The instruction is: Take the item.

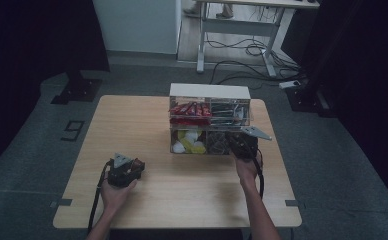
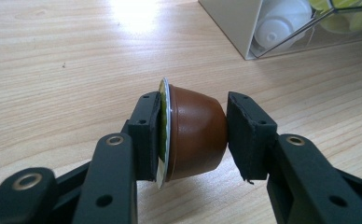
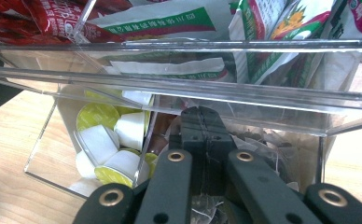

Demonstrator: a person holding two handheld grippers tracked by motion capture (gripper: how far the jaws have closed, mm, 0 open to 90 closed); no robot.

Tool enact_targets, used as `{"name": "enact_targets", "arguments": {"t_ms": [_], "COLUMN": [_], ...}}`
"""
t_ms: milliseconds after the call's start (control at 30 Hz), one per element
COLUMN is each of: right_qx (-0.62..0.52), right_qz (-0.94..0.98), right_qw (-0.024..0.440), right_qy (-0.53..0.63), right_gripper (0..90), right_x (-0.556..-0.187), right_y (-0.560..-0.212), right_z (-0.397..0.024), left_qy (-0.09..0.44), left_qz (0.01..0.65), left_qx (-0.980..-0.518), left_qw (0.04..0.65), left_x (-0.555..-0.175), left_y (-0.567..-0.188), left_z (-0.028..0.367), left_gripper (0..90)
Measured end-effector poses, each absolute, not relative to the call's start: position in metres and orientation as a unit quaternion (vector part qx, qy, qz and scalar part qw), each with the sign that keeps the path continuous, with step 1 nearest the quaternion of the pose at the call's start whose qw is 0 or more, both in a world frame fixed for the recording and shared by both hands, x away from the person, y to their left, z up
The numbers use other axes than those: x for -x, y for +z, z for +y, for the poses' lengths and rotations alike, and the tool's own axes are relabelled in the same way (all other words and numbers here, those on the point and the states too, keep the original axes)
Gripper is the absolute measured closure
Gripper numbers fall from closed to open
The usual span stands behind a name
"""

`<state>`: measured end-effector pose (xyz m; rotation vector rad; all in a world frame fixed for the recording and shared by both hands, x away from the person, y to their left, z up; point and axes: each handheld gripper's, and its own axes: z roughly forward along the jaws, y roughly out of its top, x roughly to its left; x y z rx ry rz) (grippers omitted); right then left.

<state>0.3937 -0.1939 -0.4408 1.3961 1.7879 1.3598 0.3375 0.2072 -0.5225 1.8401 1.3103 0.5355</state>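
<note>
The left gripper [image 2: 193, 140] is clamped on a brown coffee capsule [image 2: 195, 137], one pad on its foil lid and the other on its base, just above the wooden table [image 1: 182, 195]; in the high view this gripper [image 1: 124, 172] sits at about eight o'clock on the table. The right gripper [image 3: 201, 128] has its jaws pressed together with nothing between them, reaching into the lower right compartment of the clear box [image 1: 209, 90] at about one o'clock. White and yellow capsules [image 3: 109, 144] fill the compartment at its ten o'clock, with packets [image 3: 165, 21] in the shelf above.

Organizer [image 1: 209, 91] behind – capsule [image 2: 195, 140] left, before it.
</note>
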Motion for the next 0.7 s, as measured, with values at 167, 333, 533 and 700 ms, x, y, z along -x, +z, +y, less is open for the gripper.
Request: {"name": "enact_targets", "arguments": {"t_ms": [167, 333, 533, 700], "right_qx": [-0.512, -0.512, -0.512, -0.512], "right_qz": [0.655, 0.655, 0.655, 0.655], "right_qw": [0.246, 0.246, 0.246, 0.246], "right_qy": [0.498, 0.498, 0.498, 0.498], "right_gripper": [88.9, 88.9, 88.9, 88.9], "right_x": [-0.394, -0.394, -0.394, -0.393], "right_y": [-0.441, -0.441, -0.441, -0.441], "right_z": [-0.194, -0.194, -0.194, -0.194], "left_qy": [0.206, 0.206, 0.210, 0.216], "left_qz": [0.520, 0.520, 0.523, 0.525], "left_qx": [-0.733, -0.736, -0.731, -0.731], "left_qw": [0.388, 0.380, 0.384, 0.379], "left_x": [-0.340, -0.341, -0.341, -0.340], "left_y": [-0.527, -0.531, -0.535, -0.536], "left_z": [0.208, 0.207, 0.208, 0.208], "left_gripper": [57.0, 56.6, 56.1, 52.4]}}
